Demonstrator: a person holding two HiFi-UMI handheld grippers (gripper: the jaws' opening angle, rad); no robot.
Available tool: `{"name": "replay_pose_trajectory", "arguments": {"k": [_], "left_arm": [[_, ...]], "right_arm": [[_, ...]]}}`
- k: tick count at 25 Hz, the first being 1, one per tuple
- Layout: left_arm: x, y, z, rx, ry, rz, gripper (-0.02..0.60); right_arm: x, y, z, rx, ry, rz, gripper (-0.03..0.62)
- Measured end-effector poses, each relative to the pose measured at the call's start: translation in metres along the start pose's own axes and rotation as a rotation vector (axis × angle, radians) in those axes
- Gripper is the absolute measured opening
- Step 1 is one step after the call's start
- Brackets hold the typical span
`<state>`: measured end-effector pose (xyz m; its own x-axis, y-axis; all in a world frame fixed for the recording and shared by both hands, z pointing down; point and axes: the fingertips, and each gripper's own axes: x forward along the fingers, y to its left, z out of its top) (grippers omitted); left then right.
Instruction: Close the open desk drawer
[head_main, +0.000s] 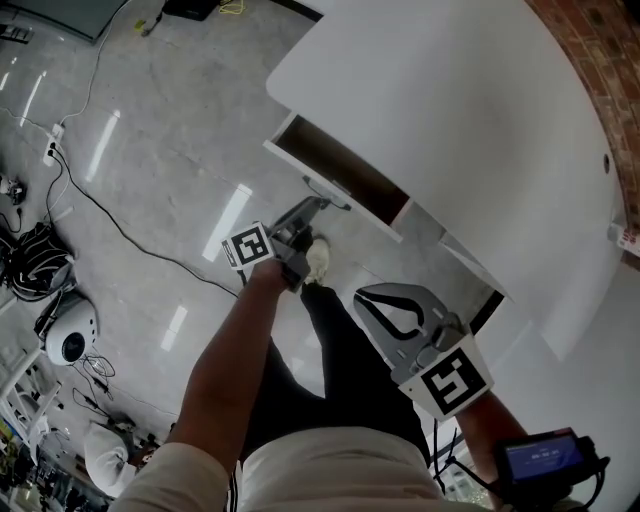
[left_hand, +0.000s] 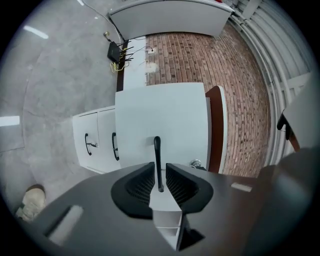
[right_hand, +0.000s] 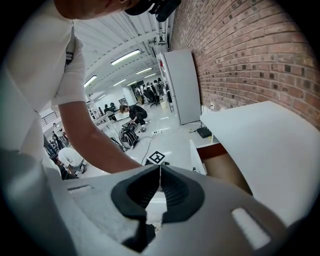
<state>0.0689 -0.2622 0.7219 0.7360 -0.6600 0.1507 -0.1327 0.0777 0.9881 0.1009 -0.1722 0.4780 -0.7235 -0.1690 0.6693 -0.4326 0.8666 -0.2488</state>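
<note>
Right gripper idle at lower right, jaws together, empty; left gripper is nearer, clamped on drawer handle, bar lying along the jaw gap. Open drawer upper centre; push likely goes upper right, into desk

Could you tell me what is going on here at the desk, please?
A person stands at a white desk whose drawer is pulled open. The left gripper has its jaws closed around the drawer's dark handle, so it looks set to push the drawer in. The right gripper hangs near the person's body, jaws together and empty.
</note>
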Motion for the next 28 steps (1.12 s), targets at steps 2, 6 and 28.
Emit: {"name": "replay_pose_trajectory", "arguments": {"k": [2,6,28], "left_arm": [[0.006,0.009,0.001,-0.004,-0.003,-0.007,0.077],[0.017,0.012,0.001,-0.013,-0.003,-0.028,0.075],[0.022,-0.007,0.000,-0.104,-0.046,-0.095,0.021]], "right_arm": [[0.007,-0.004,-0.010,0.000,0.006,0.006,0.008],[0.010,-0.008,-0.015,0.007,0.005,0.005,0.008],[0.009,-0.009,-0.012,0.047,0.026,0.005,0.008]]}}
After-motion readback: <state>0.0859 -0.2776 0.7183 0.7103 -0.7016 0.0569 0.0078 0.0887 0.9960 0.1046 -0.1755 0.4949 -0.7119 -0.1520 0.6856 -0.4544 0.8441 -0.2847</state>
